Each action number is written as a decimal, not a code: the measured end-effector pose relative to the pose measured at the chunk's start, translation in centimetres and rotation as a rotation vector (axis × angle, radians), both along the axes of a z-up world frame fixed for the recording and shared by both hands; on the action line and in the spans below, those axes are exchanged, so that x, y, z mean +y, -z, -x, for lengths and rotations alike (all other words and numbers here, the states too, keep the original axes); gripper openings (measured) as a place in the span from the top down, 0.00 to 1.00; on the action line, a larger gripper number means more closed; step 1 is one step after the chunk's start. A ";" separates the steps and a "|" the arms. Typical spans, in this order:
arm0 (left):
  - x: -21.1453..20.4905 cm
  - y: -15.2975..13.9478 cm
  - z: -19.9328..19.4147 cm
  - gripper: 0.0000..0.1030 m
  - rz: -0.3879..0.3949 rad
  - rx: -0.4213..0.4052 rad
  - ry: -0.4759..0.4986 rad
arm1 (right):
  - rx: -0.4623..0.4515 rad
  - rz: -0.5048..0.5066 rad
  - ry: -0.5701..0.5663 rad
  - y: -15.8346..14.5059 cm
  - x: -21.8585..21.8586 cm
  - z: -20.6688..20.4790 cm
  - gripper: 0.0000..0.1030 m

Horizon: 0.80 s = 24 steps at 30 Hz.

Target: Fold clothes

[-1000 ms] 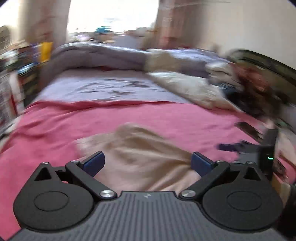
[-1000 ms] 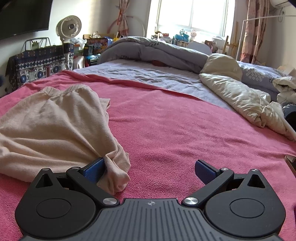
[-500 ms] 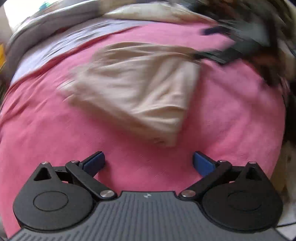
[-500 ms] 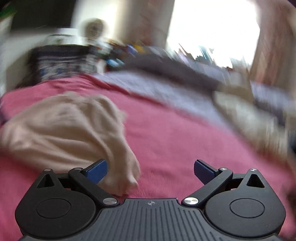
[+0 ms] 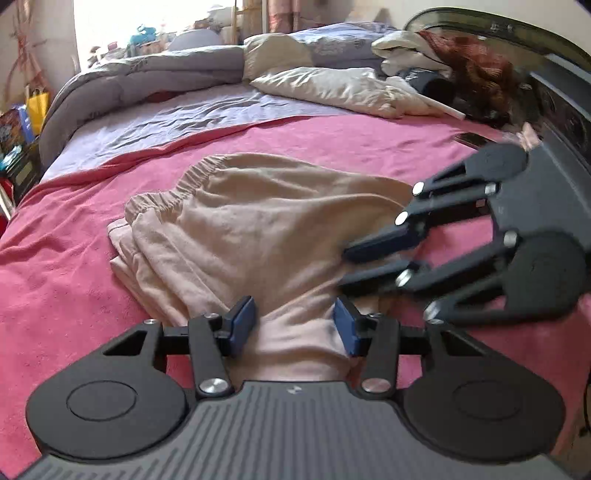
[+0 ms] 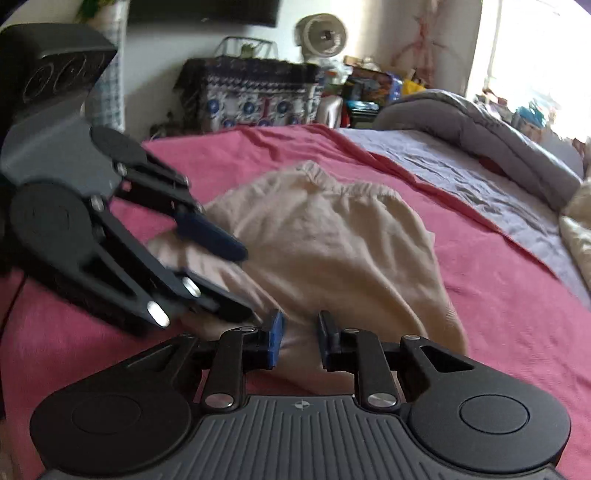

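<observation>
Beige trousers (image 5: 258,221) lie folded over on the pink bedspread (image 5: 55,295), elastic waistband at the far end. My left gripper (image 5: 293,328) has its jaws half closed around the near end of the cloth. My right gripper (image 6: 299,339) is nearly shut on the same near end of the trousers (image 6: 332,251). Each gripper shows in the other's view: the right one (image 5: 347,267) comes in from the right, the left one (image 6: 242,280) from the left. Both meet side by side at the near cloth end.
A grey duvet (image 5: 147,77) and a cream blanket (image 5: 332,88) lie heaped at the far side of the bed. A dark headboard (image 5: 554,92) with clothes stands at the right. A patterned bag (image 6: 251,96), a fan (image 6: 321,35) and clutter stand beside the bed.
Both grippers were wide open and apart a second ago. They have swung to the near end of the trousers, and their jaws have closed onto the cloth there.
</observation>
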<state>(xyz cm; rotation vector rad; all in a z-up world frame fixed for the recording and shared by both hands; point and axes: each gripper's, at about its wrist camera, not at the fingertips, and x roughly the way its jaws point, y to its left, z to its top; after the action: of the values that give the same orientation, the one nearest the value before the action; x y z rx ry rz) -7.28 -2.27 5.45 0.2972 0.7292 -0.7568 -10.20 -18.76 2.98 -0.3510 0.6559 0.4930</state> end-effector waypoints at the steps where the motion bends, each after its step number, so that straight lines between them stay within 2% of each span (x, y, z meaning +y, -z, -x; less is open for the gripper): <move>1: 0.6 -0.2 0.1 0.48 0.002 0.010 0.002 | -0.006 0.011 -0.003 -0.1 -0.6 0.2 0.76; 3: 2.2 -0.4 0.1 0.46 -0.002 0.033 0.001 | 0.010 0.055 0.037 -0.1 -2.1 0.4 0.74; 4: 3.0 -0.7 0.2 0.46 -0.010 0.042 -0.009 | 0.021 0.081 0.061 -0.1 -2.9 0.5 0.62; 5: 3.9 -1.2 0.4 0.46 -0.024 0.049 -0.030 | 0.023 0.122 0.105 -0.2 -3.5 0.6 0.60; 6: 4.5 -1.5 0.6 0.55 -0.036 0.045 -0.049 | 0.005 0.153 0.153 -0.5 -3.9 0.9 0.60; 7: 4.8 -2.0 0.8 0.55 -0.028 0.024 -0.060 | -0.016 0.130 0.162 -1.3 -4.1 1.2 0.60; 9: 5.5 -3.8 1.2 0.55 0.043 -0.014 -0.059 | -0.045 0.018 0.126 -3.1 -4.0 1.5 0.60; 11: 4.4 -5.4 0.9 0.55 0.134 -0.051 -0.040 | -0.071 -0.069 0.097 -4.2 -2.4 0.8 0.48; 13: 2.8 -5.8 0.0 0.51 0.163 -0.080 -0.034 | -0.066 -0.111 0.069 -4.0 -0.8 -0.4 0.42; 15: 0.5 -4.4 -1.9 0.51 0.123 -0.043 -0.077 | -0.014 -0.091 0.054 -2.3 0.0 -1.1 0.42; 17: -1.5 -1.7 -3.8 0.50 -0.001 0.003 -0.148 | -0.014 -0.054 0.063 -0.5 -0.3 -0.9 0.39; 18: -2.1 -0.1 -4.2 0.46 -0.068 -0.010 -0.172 | 0.000 -0.049 0.075 -0.2 -0.7 -0.7 0.39; 20: -1.7 0.9 -3.4 0.46 -0.072 -0.088 -0.148 | 0.064 -0.047 0.110 -0.5 -2.3 -0.2 0.29; 22: -0.7 0.7 -3.0 0.46 -0.065 -0.083 -0.155 | 0.107 0.013 0.151 -0.7 -3.6 0.6 0.29; 24: 0.6 0.5 -2.5 0.46 -0.064 -0.080 -0.167 | 0.111 -0.003 0.210 -1.8 -5.0 0.9 0.29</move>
<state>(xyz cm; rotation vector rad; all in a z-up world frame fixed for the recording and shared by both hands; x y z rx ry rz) -4.81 -1.71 4.99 0.3185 0.6943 -0.5610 -11.10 -23.74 4.77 -0.2501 0.7908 0.3145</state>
